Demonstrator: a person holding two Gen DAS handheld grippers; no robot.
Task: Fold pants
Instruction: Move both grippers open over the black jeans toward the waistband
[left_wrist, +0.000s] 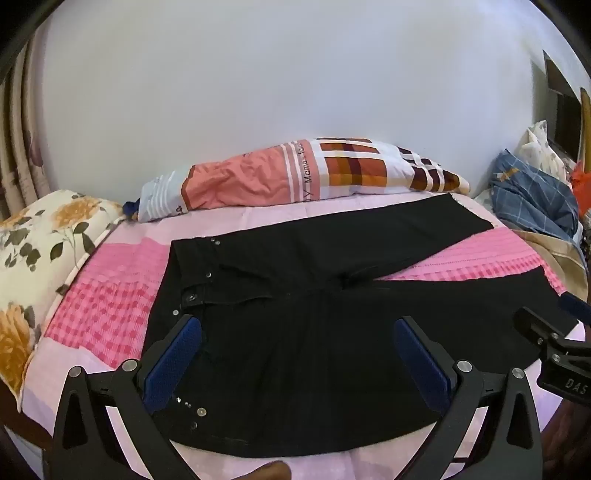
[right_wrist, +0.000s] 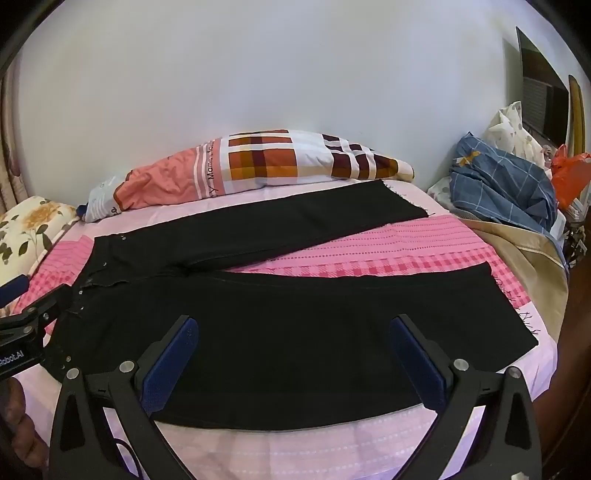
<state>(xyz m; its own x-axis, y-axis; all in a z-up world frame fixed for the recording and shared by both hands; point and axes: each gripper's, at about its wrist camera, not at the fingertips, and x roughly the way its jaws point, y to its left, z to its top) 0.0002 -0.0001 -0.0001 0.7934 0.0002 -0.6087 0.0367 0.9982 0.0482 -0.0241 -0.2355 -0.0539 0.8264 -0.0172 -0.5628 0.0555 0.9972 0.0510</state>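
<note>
Black pants lie spread flat on the bed, waist to the left, the two legs splayed apart toward the right. My left gripper is open and hovers over the waist and seat, holding nothing. My right gripper is open and hovers over the near leg of the pants, holding nothing. The right gripper's body shows at the right edge of the left wrist view. The left gripper's body shows at the left edge of the right wrist view.
A pink checked bedsheet covers the bed. A patterned pillow lies along the far wall. A floral pillow is at the left. A blue checked cloth pile and an orange bag sit at the right.
</note>
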